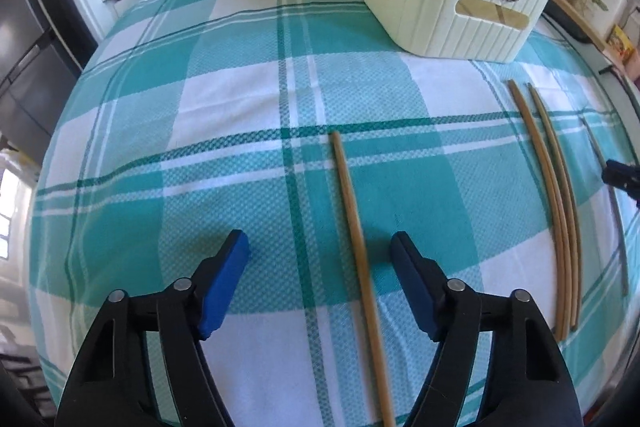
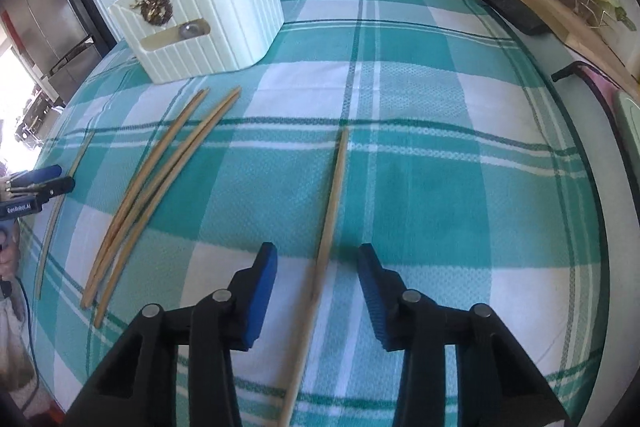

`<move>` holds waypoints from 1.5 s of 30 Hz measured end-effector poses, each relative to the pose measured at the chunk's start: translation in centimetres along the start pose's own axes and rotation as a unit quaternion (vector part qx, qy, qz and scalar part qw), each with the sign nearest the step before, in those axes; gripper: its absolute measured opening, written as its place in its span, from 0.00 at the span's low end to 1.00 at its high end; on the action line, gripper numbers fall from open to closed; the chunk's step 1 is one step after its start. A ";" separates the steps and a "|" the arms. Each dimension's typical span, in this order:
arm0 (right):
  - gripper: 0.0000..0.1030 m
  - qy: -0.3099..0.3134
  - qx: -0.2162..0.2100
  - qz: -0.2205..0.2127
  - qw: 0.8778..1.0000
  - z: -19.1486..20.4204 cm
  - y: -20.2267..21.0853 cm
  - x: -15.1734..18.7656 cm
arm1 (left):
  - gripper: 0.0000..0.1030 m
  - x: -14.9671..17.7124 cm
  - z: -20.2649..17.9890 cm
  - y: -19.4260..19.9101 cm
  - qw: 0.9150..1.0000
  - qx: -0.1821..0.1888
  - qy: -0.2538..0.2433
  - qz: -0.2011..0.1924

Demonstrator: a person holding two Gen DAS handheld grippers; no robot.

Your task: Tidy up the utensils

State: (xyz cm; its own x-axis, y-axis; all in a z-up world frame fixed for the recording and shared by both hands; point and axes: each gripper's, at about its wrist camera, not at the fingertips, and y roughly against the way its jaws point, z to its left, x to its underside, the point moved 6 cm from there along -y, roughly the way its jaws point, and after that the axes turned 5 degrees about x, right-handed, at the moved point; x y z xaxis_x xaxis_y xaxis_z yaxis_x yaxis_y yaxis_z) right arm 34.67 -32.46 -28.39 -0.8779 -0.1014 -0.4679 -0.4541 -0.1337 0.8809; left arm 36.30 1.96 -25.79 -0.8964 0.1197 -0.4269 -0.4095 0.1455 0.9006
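One wooden chopstick (image 1: 356, 247) lies flat on the checked cloth between the pads of the left claw (image 1: 320, 255), nearer the right-hand pad and not touching either. The claw stands released, with a clear gap on both sides of the stick. A second chopstick (image 2: 330, 223) lies in the same way between the pads of the right claw (image 2: 318, 267), close to the middle of the gap; that claw is also released, its pads set narrower but not pressing on the wood.

Between the two claws, a loose bundle of three chopsticks (image 2: 152, 183) rests on the cloth, nearly parallel and partly touching. Ahead of both claws stands the cream ribbed holder (image 2: 208, 23), upright, with a gilt ornament on its front.

Judgement: the step in hand is picking one stick with each claw. To do it well, the left claw should be shifted so the stick sits centred before closing. Each claw should come down until the pads flank the stick at cloth level. The stick is thin and may roll or pivot if only one pad meets it first. The table (image 2: 500, 147) offers free room around both sticks.
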 end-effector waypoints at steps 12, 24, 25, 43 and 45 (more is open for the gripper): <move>0.05 -0.048 0.013 -0.007 0.999 -1.0 -2.7 -5.9 | 0.04 -3.5 -1.6 -0.3 0.999 0.022 -0.009 -0.036; 0.06 0.005 -0.084 -0.180 0.980 4.2 14.2 -5.8 | 0.04 -3.6 -3.3 16.2 0.969 0.109 -0.016 -0.221; 0.06 0.013 -0.086 -0.194 0.977 4.6 15.7 -5.4 | 0.04 -3.3 -3.3 17.2 0.966 0.113 -0.016 -0.231; 0.06 0.063 -0.061 -0.293 0.952 7.6 24.6 -6.7 | 0.04 -2.9 -3.3 23.7 0.953 0.109 -0.016 -0.281; 0.06 0.067 -0.056 -0.293 0.952 7.6 24.7 -7.1 | 0.03 -2.9 -3.2 23.5 0.955 0.108 -0.017 -0.277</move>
State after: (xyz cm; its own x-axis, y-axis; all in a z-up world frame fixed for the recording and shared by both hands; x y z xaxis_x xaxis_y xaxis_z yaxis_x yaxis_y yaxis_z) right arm 28.57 -27.58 -2.74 -0.4474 -0.1008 -0.8886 -0.8344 -0.3105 0.4554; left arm 28.76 1.92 -3.08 -0.5452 -0.0023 -0.8383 -0.7708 0.3946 0.5002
